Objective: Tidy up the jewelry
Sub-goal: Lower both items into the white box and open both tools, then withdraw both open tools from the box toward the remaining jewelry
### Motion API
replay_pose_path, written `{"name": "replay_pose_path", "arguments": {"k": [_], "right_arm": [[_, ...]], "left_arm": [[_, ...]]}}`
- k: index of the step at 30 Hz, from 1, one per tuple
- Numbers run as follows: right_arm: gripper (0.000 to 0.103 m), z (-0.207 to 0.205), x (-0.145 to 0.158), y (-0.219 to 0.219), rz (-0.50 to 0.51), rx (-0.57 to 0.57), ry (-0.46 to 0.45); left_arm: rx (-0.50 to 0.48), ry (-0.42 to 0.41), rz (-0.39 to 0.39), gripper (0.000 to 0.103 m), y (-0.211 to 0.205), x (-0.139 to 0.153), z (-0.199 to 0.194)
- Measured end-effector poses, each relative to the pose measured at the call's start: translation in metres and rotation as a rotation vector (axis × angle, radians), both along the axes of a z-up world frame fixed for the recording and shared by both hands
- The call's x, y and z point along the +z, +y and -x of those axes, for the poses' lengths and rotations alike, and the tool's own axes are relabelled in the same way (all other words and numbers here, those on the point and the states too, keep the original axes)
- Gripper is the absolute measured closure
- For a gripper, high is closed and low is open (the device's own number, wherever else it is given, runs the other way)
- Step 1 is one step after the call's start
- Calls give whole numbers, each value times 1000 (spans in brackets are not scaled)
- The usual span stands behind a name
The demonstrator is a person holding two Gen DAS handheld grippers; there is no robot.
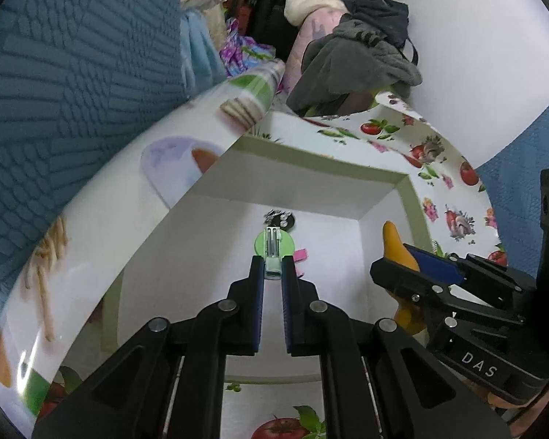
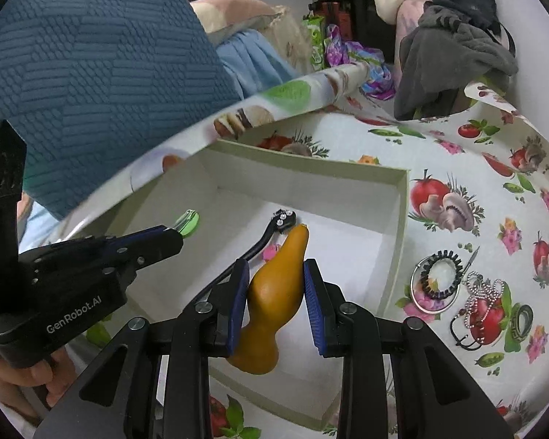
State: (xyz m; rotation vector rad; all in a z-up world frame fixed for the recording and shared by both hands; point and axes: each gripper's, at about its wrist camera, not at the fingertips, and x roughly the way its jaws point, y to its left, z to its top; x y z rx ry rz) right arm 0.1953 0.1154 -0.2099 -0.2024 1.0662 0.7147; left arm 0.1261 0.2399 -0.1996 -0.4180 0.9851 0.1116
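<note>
Over the open white box, my left gripper pinches a green hair clip, and my right gripper pinches a mustard-yellow clip. Bracelets and rings lie on the patterned tablecloth beside the box.

I see a matt cardboard box on glossy printed oilcloth; beside the box, shiny metal bead chain; inside, a smooth yellow-orange piece.
</note>
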Motion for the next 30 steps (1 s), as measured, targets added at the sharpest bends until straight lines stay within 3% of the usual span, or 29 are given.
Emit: {"name": "replay_pose_path", "arguments": {"k": [5, 8, 10, 12, 30], "right_arm": [[75, -1, -4, 1, 12, 3, 14], [75, -2, -1, 0, 6, 4, 21], [75, -2, 4, -3, -2, 3, 19], [75, -3, 12, -6, -13, -1, 13], [74, 26, 131, -63, -136, 9, -196]], "left_arm": [[0, 7, 2, 93, 0, 0, -2], [-2, 7, 7, 88, -1, 4, -2], [5, 0, 10, 65, -1, 10, -1], [20, -24, -1, 53, -3, 20, 3], [43, -247, -79, 52, -47, 132, 35]]}}
